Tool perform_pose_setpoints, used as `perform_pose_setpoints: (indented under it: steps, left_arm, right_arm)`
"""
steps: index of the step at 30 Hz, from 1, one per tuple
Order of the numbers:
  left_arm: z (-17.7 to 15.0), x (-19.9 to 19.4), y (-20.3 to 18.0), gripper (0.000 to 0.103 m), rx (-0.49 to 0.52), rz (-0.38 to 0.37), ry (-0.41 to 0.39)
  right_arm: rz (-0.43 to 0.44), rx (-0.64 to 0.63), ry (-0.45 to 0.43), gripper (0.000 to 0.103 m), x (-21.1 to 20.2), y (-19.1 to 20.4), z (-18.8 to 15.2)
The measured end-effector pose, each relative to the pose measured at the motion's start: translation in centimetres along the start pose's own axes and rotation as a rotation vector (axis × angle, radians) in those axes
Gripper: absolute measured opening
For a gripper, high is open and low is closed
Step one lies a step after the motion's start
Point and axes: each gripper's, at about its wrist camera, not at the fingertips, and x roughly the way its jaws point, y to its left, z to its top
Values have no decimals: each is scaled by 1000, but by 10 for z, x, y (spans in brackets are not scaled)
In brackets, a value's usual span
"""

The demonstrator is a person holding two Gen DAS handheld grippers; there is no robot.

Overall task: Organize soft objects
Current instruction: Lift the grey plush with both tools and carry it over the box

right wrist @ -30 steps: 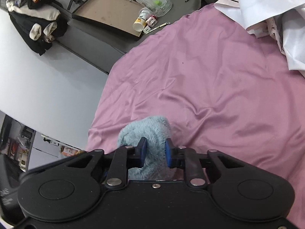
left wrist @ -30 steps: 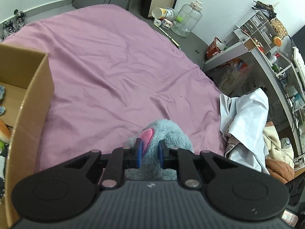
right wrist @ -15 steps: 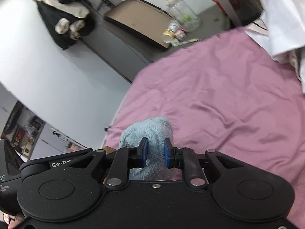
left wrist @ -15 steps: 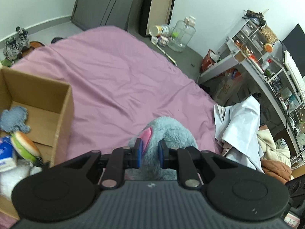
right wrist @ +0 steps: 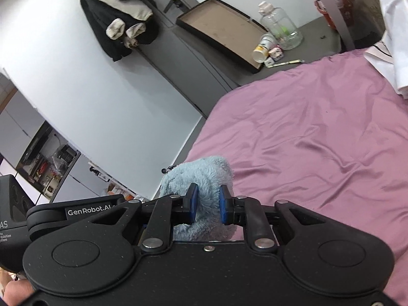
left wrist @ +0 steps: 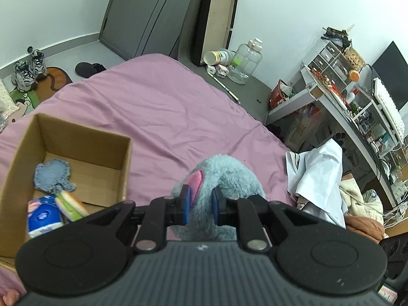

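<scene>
Blue plush toy (left wrist: 229, 176), body hidden behind both tools.

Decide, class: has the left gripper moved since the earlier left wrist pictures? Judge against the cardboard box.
Yes. The left gripper, shut on the blue plush toy, has risen: the cardboard box now shows its whole open inside from above.

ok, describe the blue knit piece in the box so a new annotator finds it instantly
Start at the pink bed, then the open cardboard box on its left side. The blue knit piece lies flat on the box floor, behind the tissue pack; it alone is denim-blue with scalloped edges.
</scene>
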Motion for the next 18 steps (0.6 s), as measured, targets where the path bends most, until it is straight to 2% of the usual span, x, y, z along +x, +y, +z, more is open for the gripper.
perform_pose_setpoints:
  steps: [8,18]
  left_arm:
    - [8,-28,22,16,-2,-4,-23]
    - [7,-53,52,16,-20,-11,-35]
  right_arm:
    - [50,-32,-5,18,0,31,-10]
    - [52,-63,-29,18,1,65,-32]
